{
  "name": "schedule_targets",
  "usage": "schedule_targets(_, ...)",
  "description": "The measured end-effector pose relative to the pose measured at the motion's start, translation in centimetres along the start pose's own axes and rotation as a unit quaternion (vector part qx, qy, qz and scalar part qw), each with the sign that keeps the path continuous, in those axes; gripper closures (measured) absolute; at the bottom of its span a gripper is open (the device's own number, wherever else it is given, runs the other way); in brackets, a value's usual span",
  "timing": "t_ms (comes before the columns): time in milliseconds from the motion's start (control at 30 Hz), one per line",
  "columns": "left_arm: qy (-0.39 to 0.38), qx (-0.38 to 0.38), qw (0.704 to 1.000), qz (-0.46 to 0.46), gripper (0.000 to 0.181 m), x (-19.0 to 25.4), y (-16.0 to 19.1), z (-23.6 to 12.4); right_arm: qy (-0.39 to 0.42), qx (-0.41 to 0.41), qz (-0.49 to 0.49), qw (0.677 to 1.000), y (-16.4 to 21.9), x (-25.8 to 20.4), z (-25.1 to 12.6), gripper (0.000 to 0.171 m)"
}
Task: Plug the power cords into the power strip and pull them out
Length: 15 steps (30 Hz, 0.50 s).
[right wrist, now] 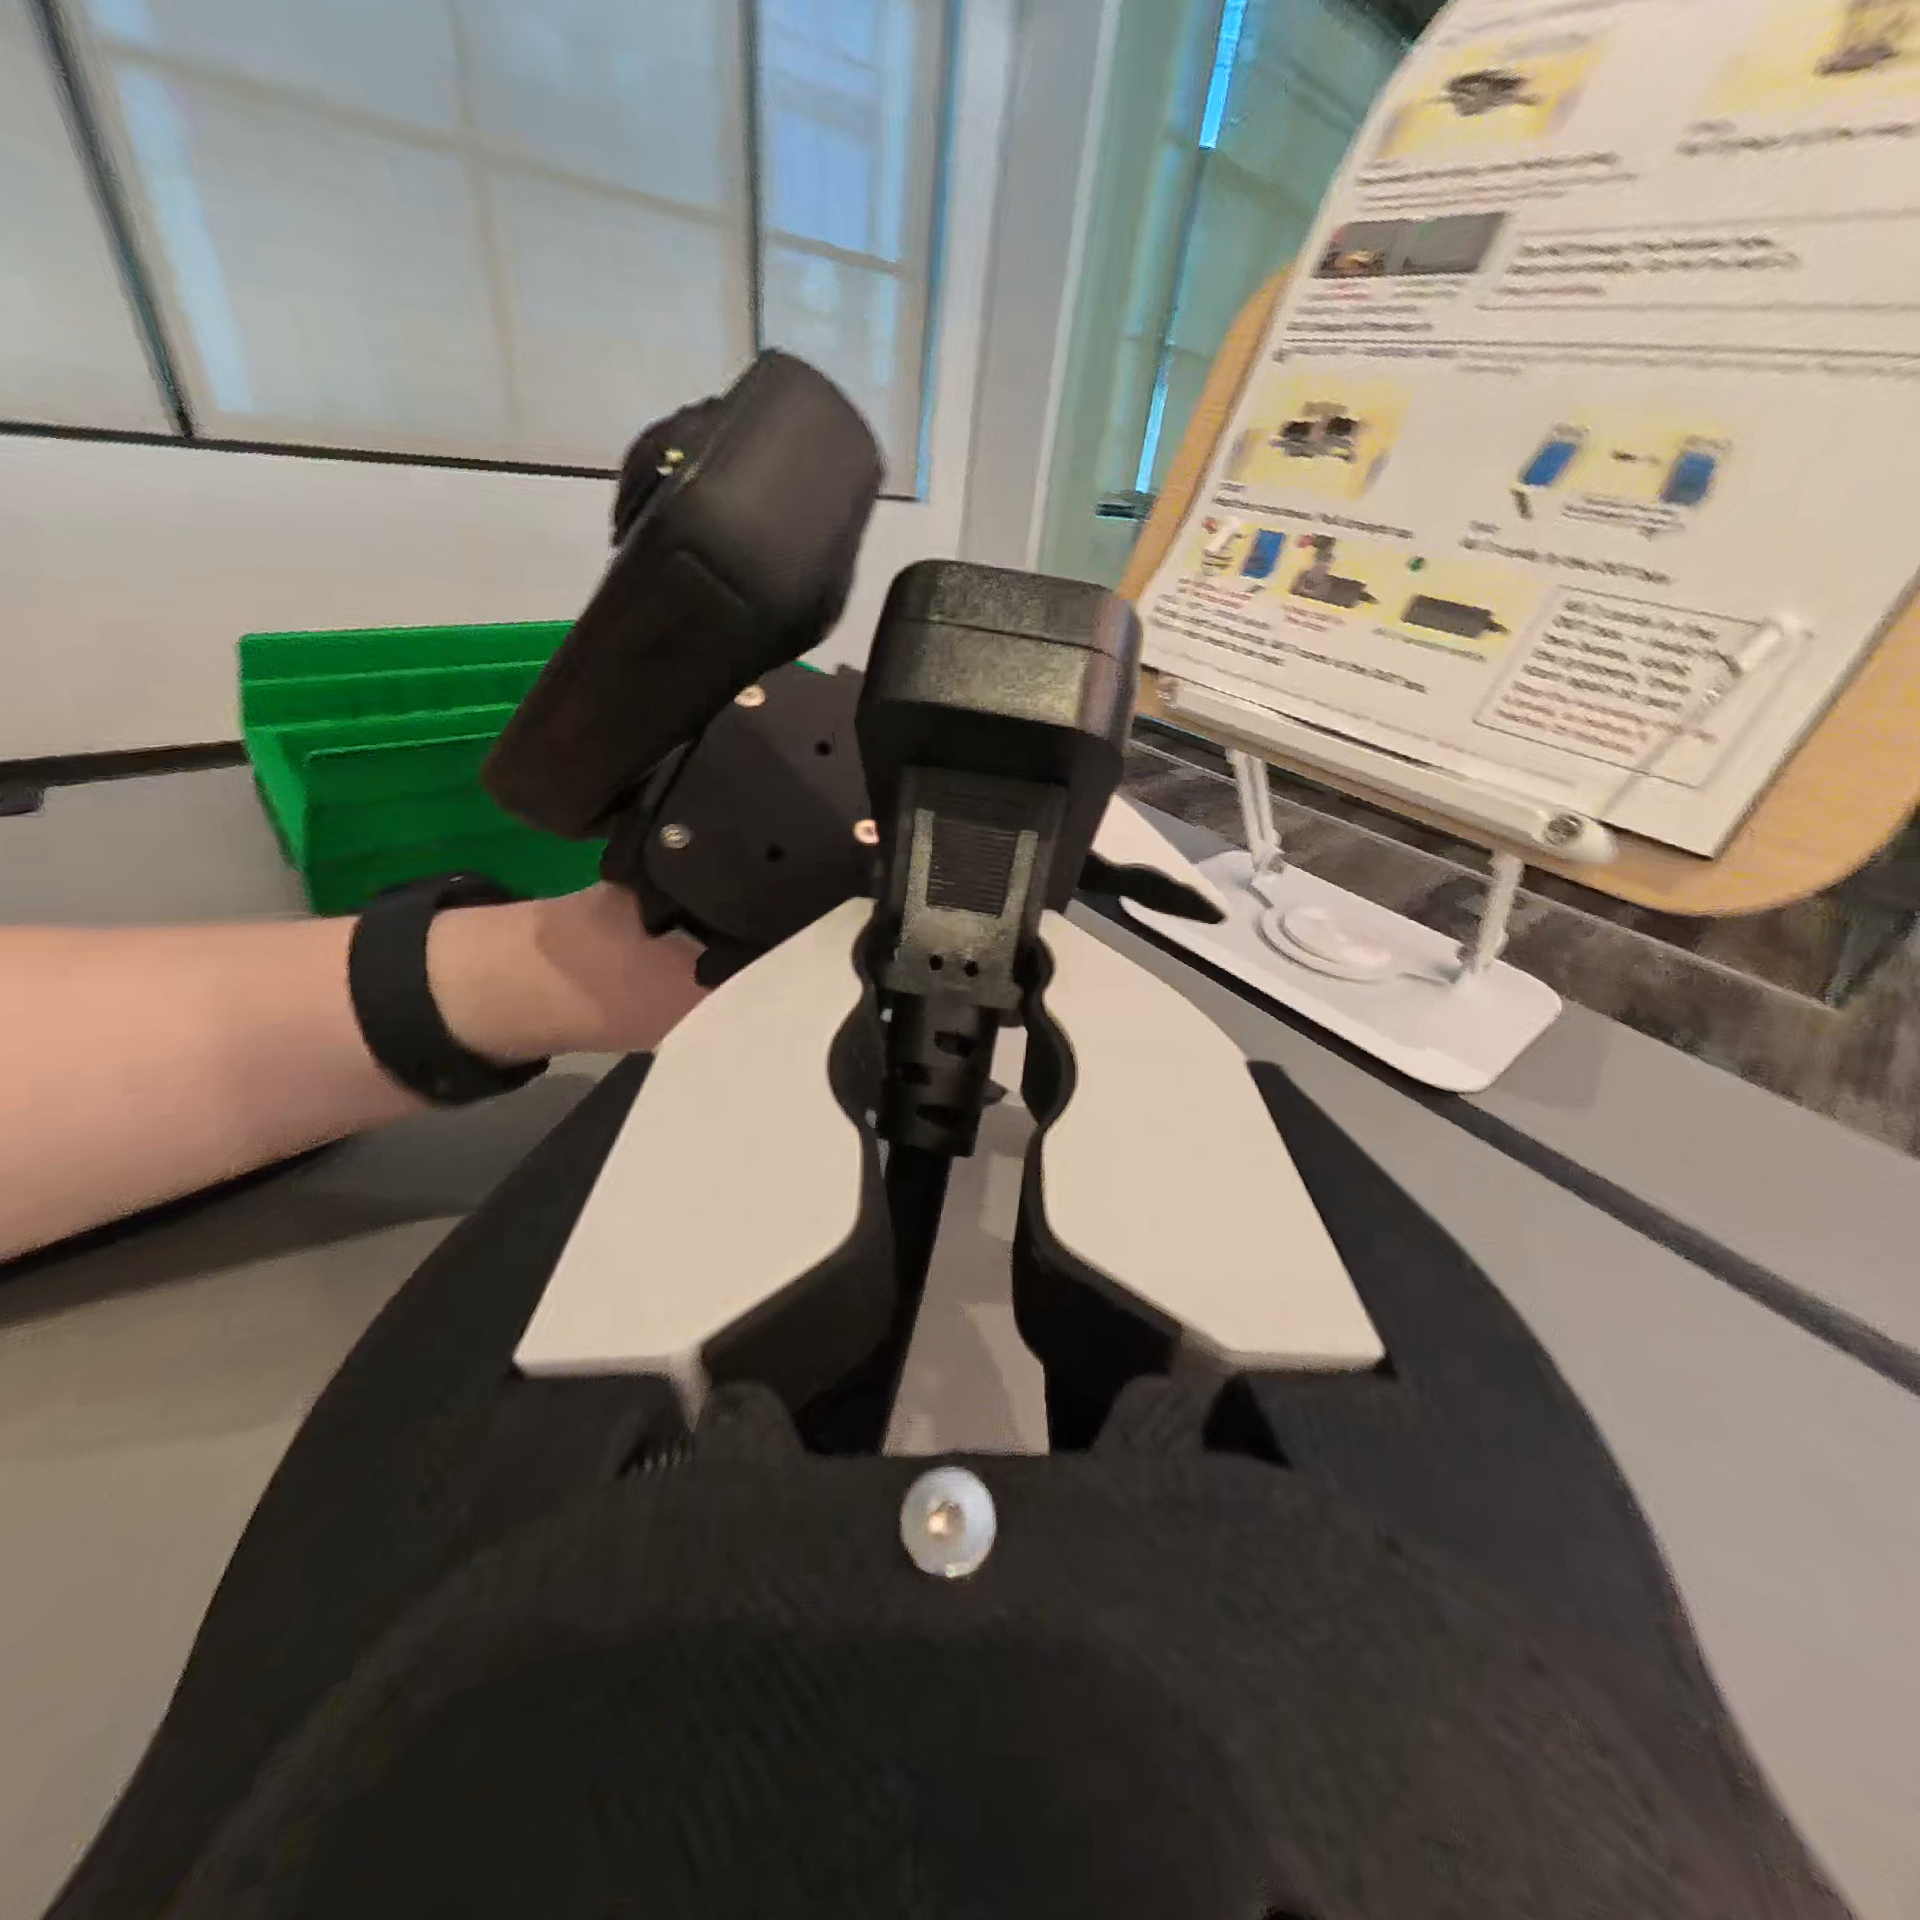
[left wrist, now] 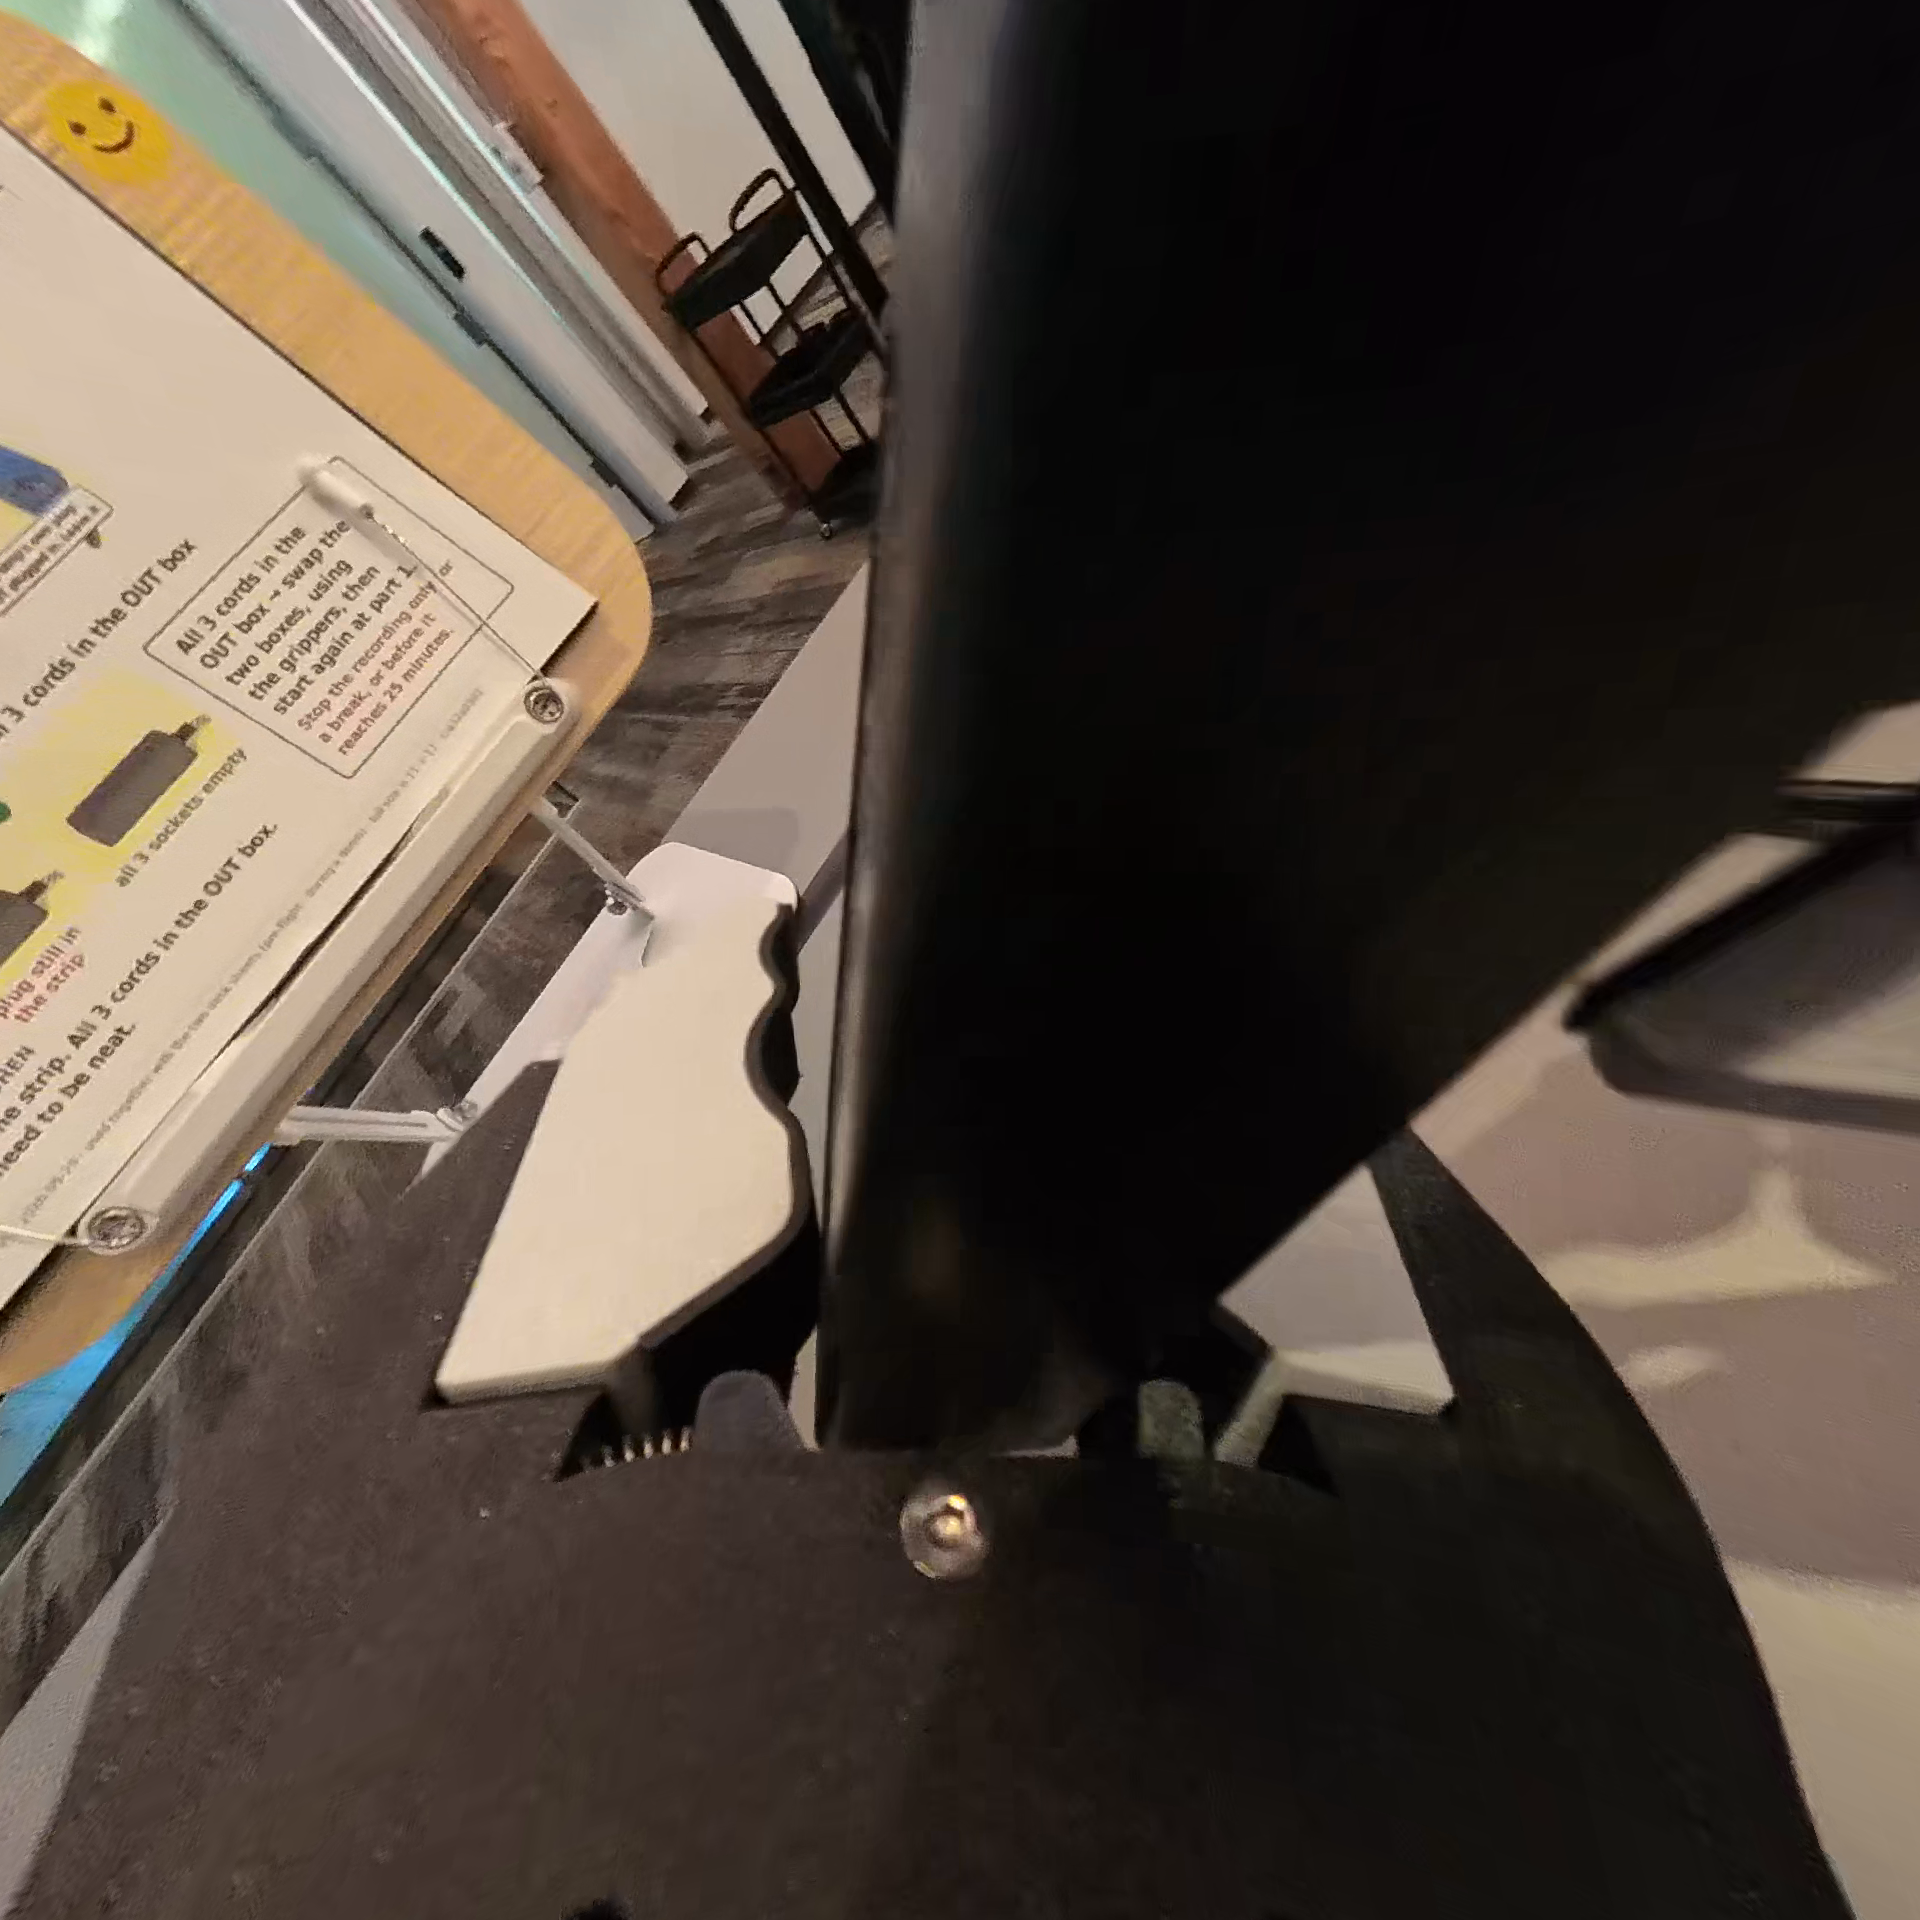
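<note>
My right gripper [right wrist: 951, 997] pinches the black plug [right wrist: 992, 727], level, left of the instruction stand [right wrist: 1340, 997] | left gripper [left wrist: 831, 1039] clamps a big black body [left wrist: 1299, 623], tilted.

The right gripper [right wrist: 954, 940] is seen from behind, its two white fingers [right wrist: 727, 1132] drawn in and clamped on a black plug. Farther off to the left, the left gripper [right wrist: 748, 821] is held up in a bare hand [right wrist: 582, 966], a black band worn on the wrist [right wrist: 416, 997]. In the left wrist view, one white finger [left wrist: 644, 1122] is shown; the other is hidden behind a large black object.
</note>
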State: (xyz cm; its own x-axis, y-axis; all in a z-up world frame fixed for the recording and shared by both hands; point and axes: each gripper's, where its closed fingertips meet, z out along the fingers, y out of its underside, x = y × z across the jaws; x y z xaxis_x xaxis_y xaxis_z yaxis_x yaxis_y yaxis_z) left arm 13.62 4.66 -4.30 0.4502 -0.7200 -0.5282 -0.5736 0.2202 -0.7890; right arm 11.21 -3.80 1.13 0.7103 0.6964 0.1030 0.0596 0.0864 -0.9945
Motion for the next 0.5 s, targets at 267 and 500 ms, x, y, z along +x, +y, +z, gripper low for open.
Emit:
schedule_targets(267, -0.029, 0.014, 0.999, -0.011, 0.124, -0.4, -0.5, -0.1, 0.067, -0.034, -0.096, 0.992, -0.1, 1.6, -0.8, 0.144)
schedule_targets(500, -0.059, 0.019, 0.998, 0.013, 0.124, -1.1, -0.4, -0.3, -0.018, -0.02, 0.086, 0.996, -0.6, 1.0, -0.9, 0.146)
